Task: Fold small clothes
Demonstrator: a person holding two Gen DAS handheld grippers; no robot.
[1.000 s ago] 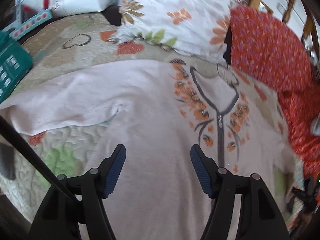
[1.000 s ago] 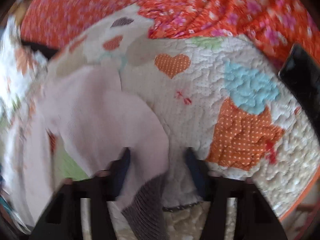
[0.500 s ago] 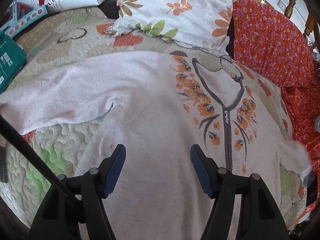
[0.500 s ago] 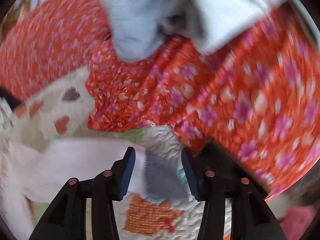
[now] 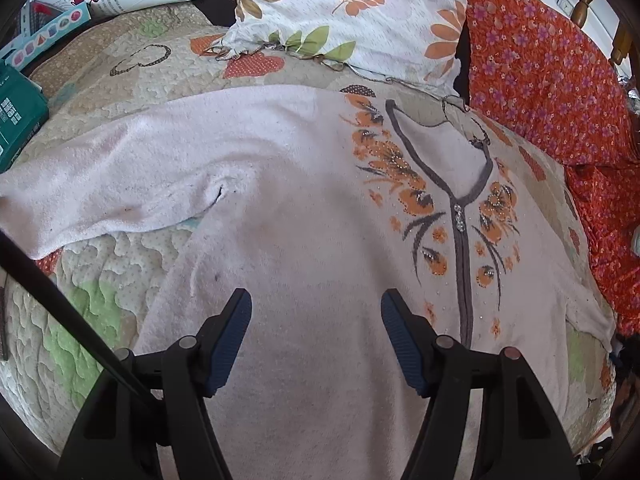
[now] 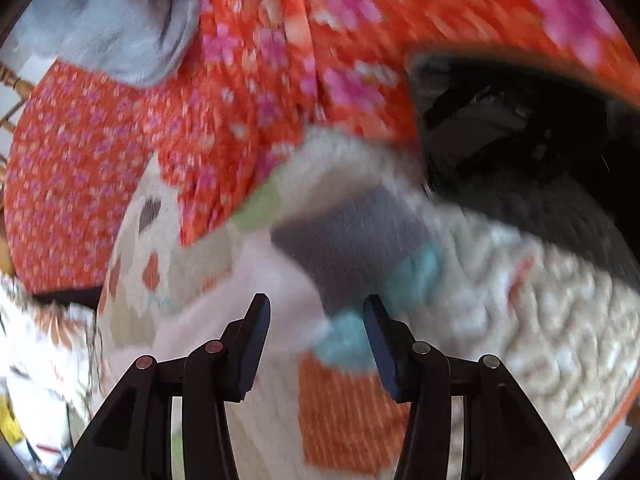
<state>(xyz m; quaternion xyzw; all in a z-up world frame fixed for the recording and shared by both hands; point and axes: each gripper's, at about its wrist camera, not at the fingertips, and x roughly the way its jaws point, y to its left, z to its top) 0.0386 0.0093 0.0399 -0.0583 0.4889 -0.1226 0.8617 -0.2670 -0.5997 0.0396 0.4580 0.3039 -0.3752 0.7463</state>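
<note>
- Pale pink cardigan [image 5: 304,208]: spread flat, front up, on patchwork quilt [image 5: 100,280]; grey placket and neckline, orange flower embroidery with small beads; one sleeve stretched out sideways, grey cuff [image 6: 352,240] blurred in right wrist view.
- Left gripper [image 5: 316,316]: above lower body of cardigan, jaws apart, holding nothing.
- Right gripper [image 6: 316,320]: jaws apart, empty, over sleeve end.
- Beyond: floral pillow [image 5: 352,12], orange flowered fabric [image 5: 560,80].
</note>
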